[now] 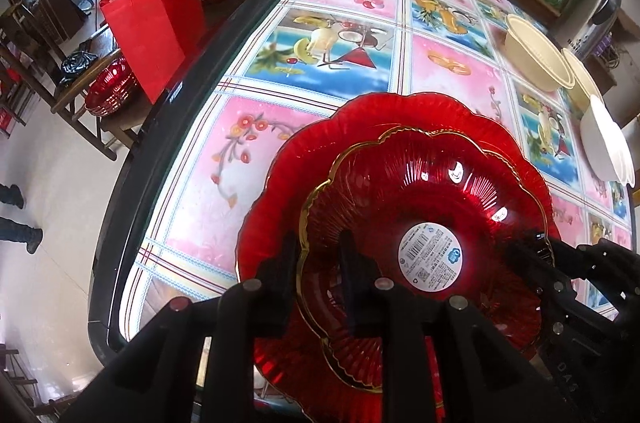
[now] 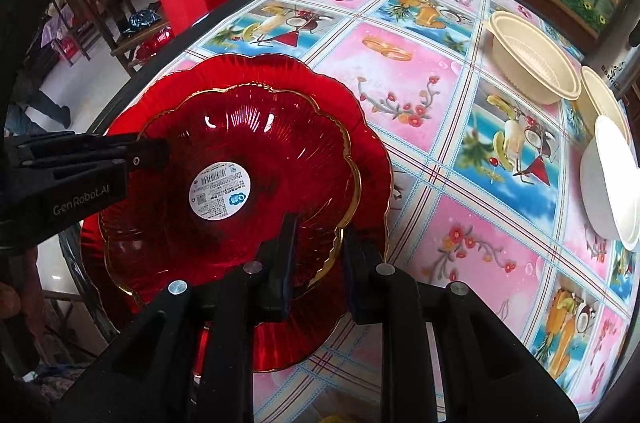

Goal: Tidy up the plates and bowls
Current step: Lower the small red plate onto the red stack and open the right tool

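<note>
- Surface: covered with a patterned fruit-and-flower cloth. Cream bowls stand well apart at the far right side.
- Large red plate: scalloped, ribbed, translucent red; lies near the surface's near-left edge and carries the smaller dish.
- Small red bowl: same ribbed red glass with a gold rim and a round white label at its centre; nested centrally in the large plate.
- Left tool: fingers stand either side of the bowl's gold rim at its left edge, gap narrow. Whether the pads actually bear on the rim, I cannot tell.
- Right tool: likewise straddles the bowl's rim on its right edge, narrow gap, contact not confirmed.
- Step in hand, as judged: seating or two-sided handling of the bowl on the plate.
- Next move calls for level, matched motion of both tools; glass is slick and rim grip is shallow.
</note>
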A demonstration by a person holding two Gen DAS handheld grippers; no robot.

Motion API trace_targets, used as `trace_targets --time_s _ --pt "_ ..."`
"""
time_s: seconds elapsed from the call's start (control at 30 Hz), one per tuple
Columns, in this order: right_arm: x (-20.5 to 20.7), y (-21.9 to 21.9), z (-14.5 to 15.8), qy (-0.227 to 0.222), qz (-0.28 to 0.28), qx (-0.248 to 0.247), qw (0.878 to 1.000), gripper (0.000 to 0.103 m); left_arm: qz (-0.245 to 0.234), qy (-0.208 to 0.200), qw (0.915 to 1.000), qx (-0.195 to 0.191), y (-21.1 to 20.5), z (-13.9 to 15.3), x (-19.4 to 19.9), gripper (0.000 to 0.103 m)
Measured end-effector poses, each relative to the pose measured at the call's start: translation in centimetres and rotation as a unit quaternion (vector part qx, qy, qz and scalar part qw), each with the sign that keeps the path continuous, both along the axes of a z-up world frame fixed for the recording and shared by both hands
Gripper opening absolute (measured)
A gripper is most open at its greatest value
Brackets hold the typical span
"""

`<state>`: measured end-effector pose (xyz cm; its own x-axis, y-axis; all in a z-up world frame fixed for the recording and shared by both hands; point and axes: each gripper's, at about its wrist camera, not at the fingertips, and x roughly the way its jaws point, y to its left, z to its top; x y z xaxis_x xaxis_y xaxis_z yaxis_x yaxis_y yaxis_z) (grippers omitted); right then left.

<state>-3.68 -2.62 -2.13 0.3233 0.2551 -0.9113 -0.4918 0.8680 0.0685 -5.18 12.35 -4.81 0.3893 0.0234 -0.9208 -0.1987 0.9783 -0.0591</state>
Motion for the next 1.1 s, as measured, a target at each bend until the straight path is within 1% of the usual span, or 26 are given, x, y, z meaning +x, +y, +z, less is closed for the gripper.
trace_targets --time_s 0.37,0.47,0.53,0.57,0.63,0.7,0.73,0.8,0.9,0.97,1.1 --pt "-0.9 0.0 0.6 0.016 0.027 -0.002 1.000 0.030 -0.006 -0.008 0.9999 0.007 -0.3 0.0 0.0 0.024" --pt "-1.0 -0.1 0.7 0.027 0.032 -0.001 0.999 0.032 -0.010 -0.010 0.9999 0.004 -0.6 0.0 0.1 0.032" --pt "-1.0 -0.3 0.8 0.032 0.030 0.007 0.999 0.032 -0.014 -0.012 0.9998 -0.003 -0.8 0.0 0.1 0.044" --pt "-1.0 -0.4 0.8 0.032 0.030 0.007 0.999 0.032 -0.015 -0.013 0.9998 -0.004 -0.9 0.1 0.1 0.047" --pt "-1.1 -0.4 1.0 0.027 0.030 0.007 0.999 0.032 -0.017 -0.021 0.9996 -0.002 -1.2 0.4 0.0 0.059" --pt "-1.3 -0.7 1.4 0.020 0.026 0.006 0.999 0.032 -0.018 -0.030 0.9994 0.006 -1.5 0.8 0.0 0.064" --pt "-1.3 -1.0 1.6 0.017 0.023 0.012 1.000 0.032 -0.017 -0.033 0.9992 0.013 -1.6 1.0 0.1 0.070" --pt "-1.1 -1.4 1.9 0.018 0.016 0.022 0.999 0.032 -0.016 -0.043 0.9988 0.013 -1.6 1.4 0.1 0.075" --pt "-0.9 -2.0 2.2 0.017 0.004 0.043 0.999 0.032 -0.011 -0.047 0.9987 0.015 -1.6 1.9 0.2 0.076" --pt "-0.7 -2.3 2.4 0.017 -0.001 0.056 0.998 0.032 -0.009 -0.054 0.9982 0.023 -1.6 2.4 0.2 0.077" --pt "-0.4 -2.6 3.0 0.003 -0.013 0.066 0.998 0.032 -0.004 -0.068 0.9972 0.030 -1.7 3.7 0.2 0.079"
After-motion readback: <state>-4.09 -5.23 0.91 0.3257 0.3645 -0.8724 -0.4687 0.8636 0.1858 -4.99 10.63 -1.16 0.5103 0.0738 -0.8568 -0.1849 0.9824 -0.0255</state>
